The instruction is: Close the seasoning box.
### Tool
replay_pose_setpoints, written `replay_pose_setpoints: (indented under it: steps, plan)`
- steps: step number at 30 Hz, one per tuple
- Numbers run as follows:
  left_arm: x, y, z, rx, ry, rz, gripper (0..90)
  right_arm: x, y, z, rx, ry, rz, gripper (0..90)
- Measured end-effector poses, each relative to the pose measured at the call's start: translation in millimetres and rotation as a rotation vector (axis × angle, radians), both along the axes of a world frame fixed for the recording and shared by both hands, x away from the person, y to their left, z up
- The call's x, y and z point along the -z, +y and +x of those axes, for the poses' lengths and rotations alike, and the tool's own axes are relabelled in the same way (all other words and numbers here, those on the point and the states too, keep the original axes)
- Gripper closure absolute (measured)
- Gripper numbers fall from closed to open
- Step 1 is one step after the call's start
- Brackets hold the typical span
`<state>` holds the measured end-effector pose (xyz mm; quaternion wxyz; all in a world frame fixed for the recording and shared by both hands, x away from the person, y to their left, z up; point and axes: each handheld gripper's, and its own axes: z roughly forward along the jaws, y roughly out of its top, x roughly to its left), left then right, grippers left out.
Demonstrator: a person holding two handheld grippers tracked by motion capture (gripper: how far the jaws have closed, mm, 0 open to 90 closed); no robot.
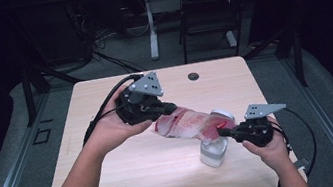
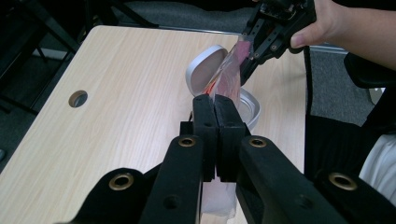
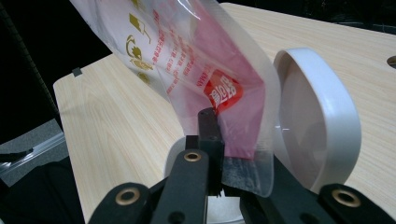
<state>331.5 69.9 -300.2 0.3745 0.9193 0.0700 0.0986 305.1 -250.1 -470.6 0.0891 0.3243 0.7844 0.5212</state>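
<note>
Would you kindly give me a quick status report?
Left gripper and right gripper shut on plastic bag. Bag held above open white container, lid up. Nothing in the way.

The bag (image 1: 191, 126) covers most of the container (image 1: 213, 153) in the high view. In the right gripper view, the bag (image 3: 196, 60) is cut off at twelve o'clock and hides one pad; its print is too blurred to read.
</note>
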Motion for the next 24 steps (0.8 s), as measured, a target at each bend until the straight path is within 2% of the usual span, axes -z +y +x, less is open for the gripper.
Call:
replay_pose_setpoints:
  steps: [24]
  plan:
    - [-0.9, -0.7, -0.2, 0.003, 0.006, -0.015, 89.5, -3.5, -1.7, -2.0, 0.0, -0.004, -0.01, 90.0]
